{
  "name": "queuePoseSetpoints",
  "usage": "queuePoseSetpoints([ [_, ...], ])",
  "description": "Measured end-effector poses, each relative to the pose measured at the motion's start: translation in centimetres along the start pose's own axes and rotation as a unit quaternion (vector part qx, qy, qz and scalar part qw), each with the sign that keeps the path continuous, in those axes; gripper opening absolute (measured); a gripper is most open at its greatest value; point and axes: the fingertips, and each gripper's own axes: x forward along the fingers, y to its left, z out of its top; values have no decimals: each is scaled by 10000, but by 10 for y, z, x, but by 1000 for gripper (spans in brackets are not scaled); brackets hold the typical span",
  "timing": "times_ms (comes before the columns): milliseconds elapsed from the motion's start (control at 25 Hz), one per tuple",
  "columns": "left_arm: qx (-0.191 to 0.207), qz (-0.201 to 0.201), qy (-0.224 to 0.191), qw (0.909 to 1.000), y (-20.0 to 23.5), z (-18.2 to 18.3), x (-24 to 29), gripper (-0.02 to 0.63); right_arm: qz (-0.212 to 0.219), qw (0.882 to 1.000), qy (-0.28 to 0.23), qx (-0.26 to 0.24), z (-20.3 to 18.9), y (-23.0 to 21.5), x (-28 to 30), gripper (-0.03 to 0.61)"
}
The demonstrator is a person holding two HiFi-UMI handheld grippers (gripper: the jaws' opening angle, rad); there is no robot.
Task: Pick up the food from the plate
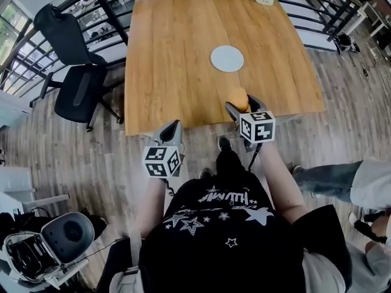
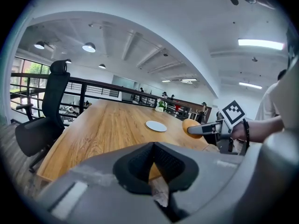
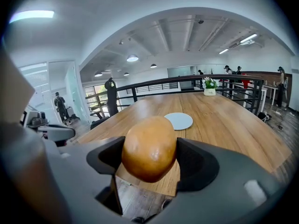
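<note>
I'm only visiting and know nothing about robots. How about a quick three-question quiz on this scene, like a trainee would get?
1. Multiple choice: what is between the jaws of the right gripper?
A) a white cup
B) a round piece of golden-brown food
C) nothing
2. True or false: the white plate on the wooden table has food on it.
3. Fill in: the left gripper has its jaws ___ (together or apart).

Key:
1. B. The jaws press on it from both sides, above the table's near edge.
2. False. The plate is bare.
3. Together, with nothing between them.
</note>
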Motion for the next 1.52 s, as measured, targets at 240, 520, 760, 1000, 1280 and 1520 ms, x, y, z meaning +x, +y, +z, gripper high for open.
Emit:
queuePoseSetpoints([
  [240,56,-216,113,9997,-10,-11,-12,2,-139,9997,-159,123,-12,3,-30,345],
  [520,32,-217,10,9998,-21,-11,-12,2,-213,9993,-279,145,-9,-10,-44,345],
  [760,-15,-119,-7,9999,-37,-12,-13,2,37,9995,-323,46,-9,-5,-55,345],
  [1000,43,8,-11,10000,-68,-17,-27,2,240,9995,-188,-30,-30,-8,-81,345],
  [1280,35,139,12,9999,-90,-23,-52,2,139,9997,-158,160,-42,-10,-111,344],
  [1520,334,136,87,9993,-127,-36,-71,2,228,9994,-151,198,-59,-11,-149,344],
])
